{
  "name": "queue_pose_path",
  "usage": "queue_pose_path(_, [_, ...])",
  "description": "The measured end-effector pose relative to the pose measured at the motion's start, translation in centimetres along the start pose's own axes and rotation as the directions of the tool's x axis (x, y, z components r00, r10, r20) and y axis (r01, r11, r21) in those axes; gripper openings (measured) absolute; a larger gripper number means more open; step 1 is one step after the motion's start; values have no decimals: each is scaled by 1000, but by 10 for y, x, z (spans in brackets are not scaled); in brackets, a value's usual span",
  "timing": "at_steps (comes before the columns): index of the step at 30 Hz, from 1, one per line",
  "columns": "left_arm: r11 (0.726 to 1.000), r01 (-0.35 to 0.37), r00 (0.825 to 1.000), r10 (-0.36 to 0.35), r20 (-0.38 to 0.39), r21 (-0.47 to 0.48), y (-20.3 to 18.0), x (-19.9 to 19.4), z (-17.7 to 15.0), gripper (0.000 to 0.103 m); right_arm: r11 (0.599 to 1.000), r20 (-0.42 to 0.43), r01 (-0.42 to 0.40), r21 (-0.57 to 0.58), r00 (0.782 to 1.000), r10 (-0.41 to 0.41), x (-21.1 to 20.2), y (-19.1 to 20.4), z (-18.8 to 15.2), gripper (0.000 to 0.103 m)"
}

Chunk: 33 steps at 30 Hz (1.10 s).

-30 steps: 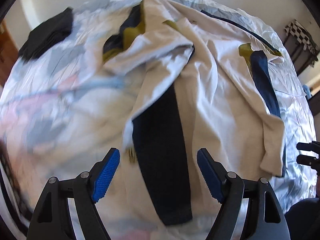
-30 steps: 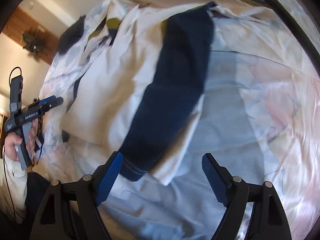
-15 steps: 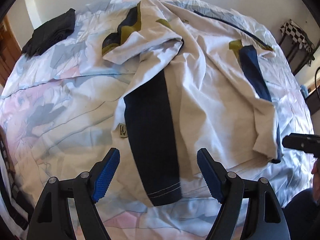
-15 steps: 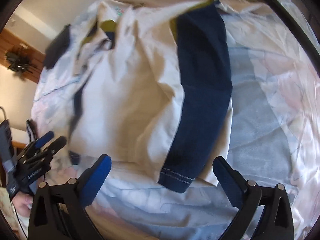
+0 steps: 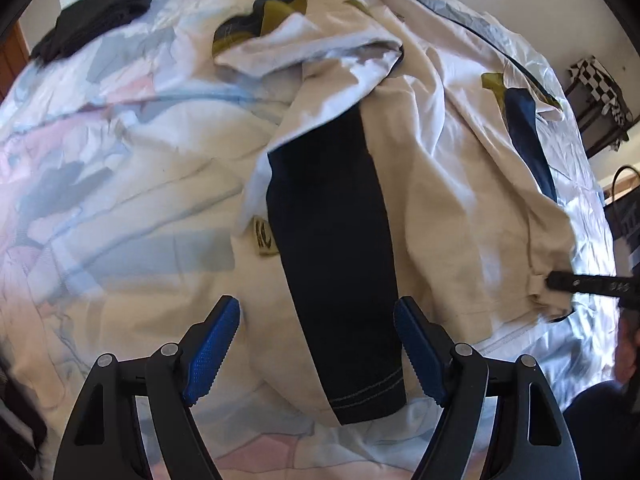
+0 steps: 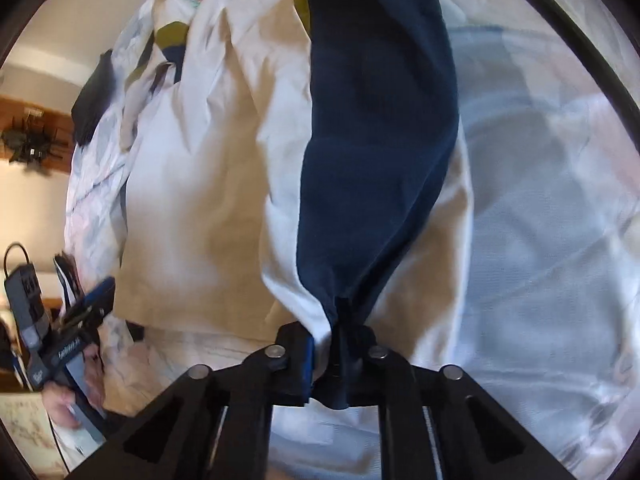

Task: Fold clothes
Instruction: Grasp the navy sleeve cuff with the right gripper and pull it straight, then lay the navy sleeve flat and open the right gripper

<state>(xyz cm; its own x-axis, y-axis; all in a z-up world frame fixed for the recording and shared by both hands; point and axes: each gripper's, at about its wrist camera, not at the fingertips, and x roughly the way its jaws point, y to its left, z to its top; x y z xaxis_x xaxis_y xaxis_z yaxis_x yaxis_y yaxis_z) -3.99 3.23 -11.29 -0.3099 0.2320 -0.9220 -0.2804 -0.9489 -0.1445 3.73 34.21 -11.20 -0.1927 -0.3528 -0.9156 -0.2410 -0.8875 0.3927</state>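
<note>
Bed: patterned sheet (image 5: pixel 120 168) covered it; dark folded garment (image 5: pixel 100 12) lay at far corner | garment: cream shirt (image 5: pixel 448 200) with navy panels lay spread on sheet | left gripper (image 5: pixel 316 348): fingers wide apart above navy hem, touching nothing | right gripper (image 6: pixel 336 344): jaws had just closed; clamped on shirt's corner

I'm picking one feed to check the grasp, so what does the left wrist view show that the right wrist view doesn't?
Left wrist only: the left gripper open over a navy sleeve; a checkered cloth.

Right wrist only: the right gripper's jaws, just closed, pinching the other navy sleeve's end.

Both: the cream shirt, patterned bedsheet, black garment.
</note>
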Motion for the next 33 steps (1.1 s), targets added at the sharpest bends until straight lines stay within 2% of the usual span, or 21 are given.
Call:
queue_pose_path(3, [1000, 2, 1000, -3, 18, 6, -5, -5, 3, 80, 999, 35, 37, -20, 999, -36, -24, -12, -1, 8])
queue_pose_path(6, [1000, -16, 1000, 15, 19, 18, -9, -5, 4, 80, 991, 75, 125, -44, 990, -121, -50, -28, -2, 8])
queue_pose_path(11, [997, -54, 998, 53, 30, 49, -13, -4, 6, 80, 954, 132, 292, -62, 950, -282, -88, -48, -6, 9])
queue_pose_path(14, [994, -83, 997, 83, 2, 74, -13, 5, 3, 80, 951, 115, 307, -40, 947, -301, -91, -65, -6, 14])
queue_pose_path(17, [992, -91, 996, 92, -11, 85, -13, 9, 1, 80, 954, 58, 298, -21, 953, -296, -71, -74, -3, 15])
queue_pose_path(19, [993, -83, 997, 83, 7, 82, -11, 4, 2, 80, 952, 43, 305, -22, 952, -304, -56, -74, -4, 16])
queue_pose_path(20, [993, -87, 996, 86, 8, 84, -9, 1, 2, 80, 951, 44, 309, -25, 951, -307, -49, -73, -6, 19])
queue_pose_path(21, [990, -106, 994, 106, 2, 91, -6, -1, 1, 80, 948, 48, 318, -31, 947, -317, -43, -72, -9, 41])
queue_pose_path(22, [986, -137, 990, 138, -2, 98, -3, -3, 0, 80, 938, 54, 343, -43, 938, -341, -39, -69, -14, 72])
queue_pose_path(24, [975, -190, 981, 192, -8, 113, 2, -8, -4, 80, 915, 78, 400, -57, 915, -395, -40, -65, -25, 93])
queue_pose_path(26, [977, -168, 985, 170, -6, 134, 4, -19, -12, 80, 893, 101, 446, -68, 893, -438, -49, -63, -36, 96])
queue_pose_path(28, [982, -105, 994, 109, -19, 156, 0, -24, -21, 80, 891, 131, 451, -46, 887, -442, -63, -66, -45, 96])
queue_pose_path(30, [980, -81, 996, 88, -31, 183, -8, -20, -26, 80, 905, 149, 424, -2, 895, -419, -75, -71, -51, 97])
queue_pose_path(33, [980, -31, 998, 39, -40, 196, -18, -10, -32, 80, 938, 148, 345, 22, 927, -345, -78, -74, -56, 97])
